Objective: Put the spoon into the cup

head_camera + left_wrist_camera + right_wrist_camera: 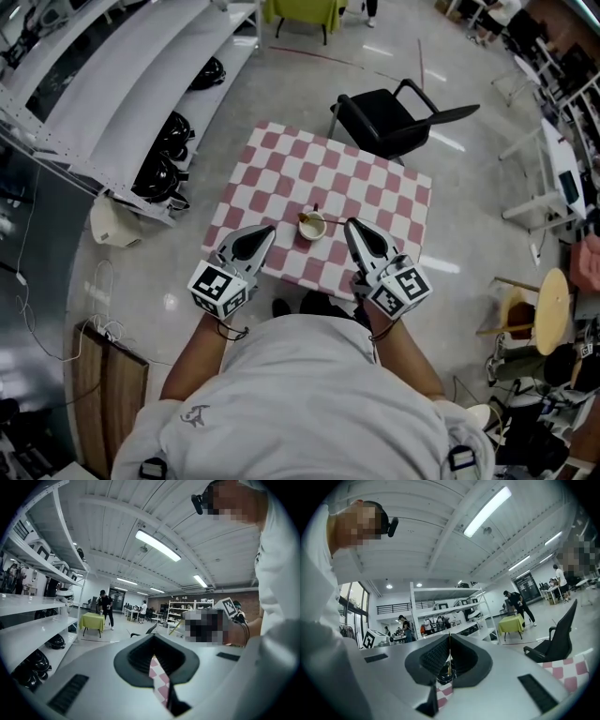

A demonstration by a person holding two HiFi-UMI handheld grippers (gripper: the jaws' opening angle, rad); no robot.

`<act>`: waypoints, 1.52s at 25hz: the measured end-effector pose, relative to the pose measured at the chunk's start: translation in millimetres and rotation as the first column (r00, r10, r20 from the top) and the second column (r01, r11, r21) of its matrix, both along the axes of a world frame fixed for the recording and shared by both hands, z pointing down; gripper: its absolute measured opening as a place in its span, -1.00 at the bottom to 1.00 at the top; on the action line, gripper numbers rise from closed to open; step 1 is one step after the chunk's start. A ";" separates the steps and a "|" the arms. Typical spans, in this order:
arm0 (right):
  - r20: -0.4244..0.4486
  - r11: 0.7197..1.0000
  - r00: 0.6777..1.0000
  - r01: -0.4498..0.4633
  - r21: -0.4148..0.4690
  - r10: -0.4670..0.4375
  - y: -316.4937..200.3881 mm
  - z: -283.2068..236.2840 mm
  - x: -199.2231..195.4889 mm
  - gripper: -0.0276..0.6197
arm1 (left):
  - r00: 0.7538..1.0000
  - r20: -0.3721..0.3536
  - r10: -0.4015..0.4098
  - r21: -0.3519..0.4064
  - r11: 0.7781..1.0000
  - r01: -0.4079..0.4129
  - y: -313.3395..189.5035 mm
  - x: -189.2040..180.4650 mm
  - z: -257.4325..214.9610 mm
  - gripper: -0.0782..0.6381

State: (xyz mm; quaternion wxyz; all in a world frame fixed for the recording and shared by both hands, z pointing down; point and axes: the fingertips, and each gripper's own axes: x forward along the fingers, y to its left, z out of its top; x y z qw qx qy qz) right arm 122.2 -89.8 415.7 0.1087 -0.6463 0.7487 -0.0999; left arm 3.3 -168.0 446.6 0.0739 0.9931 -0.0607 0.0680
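Observation:
A small white cup (312, 227) stands near the front middle of the table with the pink-and-white checked cloth (281, 155). A thin brownish spoon (306, 219) rests in it, its handle sticking out over the rim to the right. My left gripper (270, 229) hovers just left of the cup and my right gripper (349, 224) just right of it. Both are shut and hold nothing. The right gripper view shows the cup (444, 676) low between the jaws. The left gripper view shows only checked cloth (158, 679) through the slit.
A black office chair (398, 117) stands at the table's far side. White shelves with dark helmets (159, 173) run along the left, and a white bag (114, 223) lies on the floor. A round wooden stool (551, 309) is at the right.

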 end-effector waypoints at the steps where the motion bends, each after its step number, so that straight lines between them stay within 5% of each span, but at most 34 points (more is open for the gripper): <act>1: 0.000 1.000 1.000 0.001 0.001 -0.001 -2.6 0.3 1.1 -0.81 | 1.000 0.005 -0.001 -0.002 1.000 0.001 -1.3 0.2 1.9 -0.75; 28: 0.037 0.980 0.998 0.050 -0.192 -0.044 -37.5 93.3 64.3 -0.81 | 0.993 0.110 0.039 -0.092 0.995 -0.028 -28.4 78.2 71.2 -0.75; 38: 0.114 0.962 0.992 0.074 -0.263 -0.046 -50.8 145.5 81.4 -0.81 | 0.985 0.170 0.043 -0.151 0.988 -0.018 -34.9 97.4 118.1 -0.75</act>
